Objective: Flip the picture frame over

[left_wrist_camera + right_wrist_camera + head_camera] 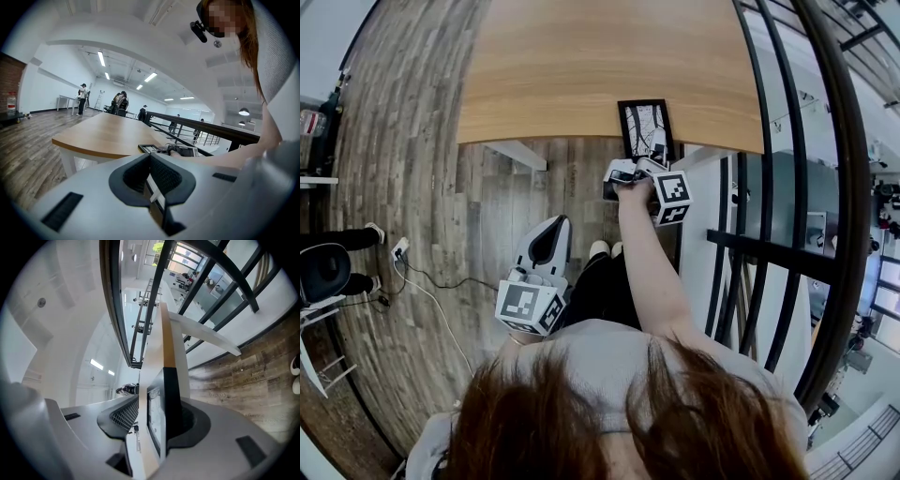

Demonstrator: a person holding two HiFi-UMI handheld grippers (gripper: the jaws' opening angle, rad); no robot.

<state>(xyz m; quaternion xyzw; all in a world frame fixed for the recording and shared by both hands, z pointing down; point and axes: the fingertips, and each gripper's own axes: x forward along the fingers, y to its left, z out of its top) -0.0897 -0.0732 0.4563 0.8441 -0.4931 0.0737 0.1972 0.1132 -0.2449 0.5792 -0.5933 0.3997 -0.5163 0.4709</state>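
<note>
A black picture frame point(645, 128) lies picture side up at the near edge of the wooden table point(581, 66), its near end over the edge. My right gripper point(637, 169) reaches that near end. In the right gripper view the frame point(171, 399) stands on edge between the jaws of the gripper point(154, 418); a gap shows between its glass and the left pad, so the jaws are open around it. My left gripper point(546, 246) hangs low beside the person's legs, away from the table. Its pads point(150, 161) meet with nothing between them, and the frame point(152, 149) shows beyond them.
A black railing point(778, 187) runs close along the right of the table. A white table leg point(517, 153) stands under the near edge. A dark chair point(323, 272) and a power strip with cable point(398, 248) lie on the floor at the left. People point(83, 98) stand far off.
</note>
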